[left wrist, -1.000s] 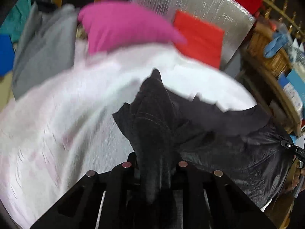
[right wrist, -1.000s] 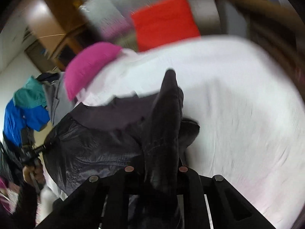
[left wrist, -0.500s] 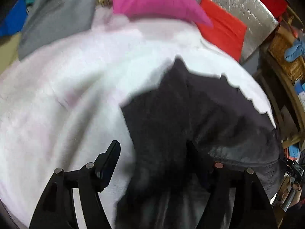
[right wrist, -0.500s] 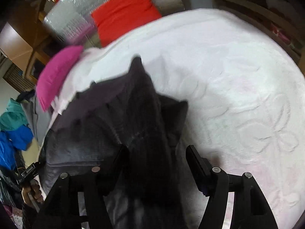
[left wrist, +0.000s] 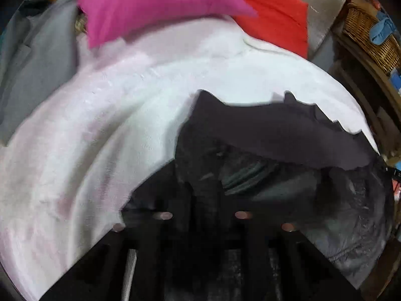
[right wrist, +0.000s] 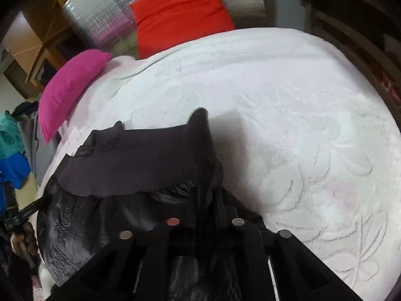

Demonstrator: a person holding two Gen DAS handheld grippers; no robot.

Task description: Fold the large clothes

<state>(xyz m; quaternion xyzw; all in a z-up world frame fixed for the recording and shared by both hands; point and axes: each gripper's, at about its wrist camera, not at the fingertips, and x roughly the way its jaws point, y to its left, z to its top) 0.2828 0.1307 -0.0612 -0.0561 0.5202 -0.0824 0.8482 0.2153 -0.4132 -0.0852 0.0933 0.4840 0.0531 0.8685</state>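
A large black garment [left wrist: 275, 130] with a shiny lining and a matte dark band lies bunched on the white bed cover [left wrist: 100, 125]. In the left wrist view my left gripper [left wrist: 203, 200] is closing, its fingers drawn together on a fold of the black cloth at the garment's left corner. In the right wrist view the same garment [right wrist: 140, 160] spreads to the left. My right gripper [right wrist: 205, 200] is closing too, and pinches a ridge of cloth at its right corner. The fabric hides both pairs of fingertips.
A pink pillow [left wrist: 155, 5] and a red cushion [left wrist: 275, 17] lie at the head of the bed against a silver foil mat [right wrist: 100, 17]. Grey clothing [left wrist: 37, 62] is piled at the left, and a wicker basket [left wrist: 371, 35] stands at the right. The white cover [right wrist: 300, 100] stretches bare to the right.
Both grippers held raised cloth, opened wide and let it drop half a second ago, and have now closed on the garment again, lower and nearer the bed.
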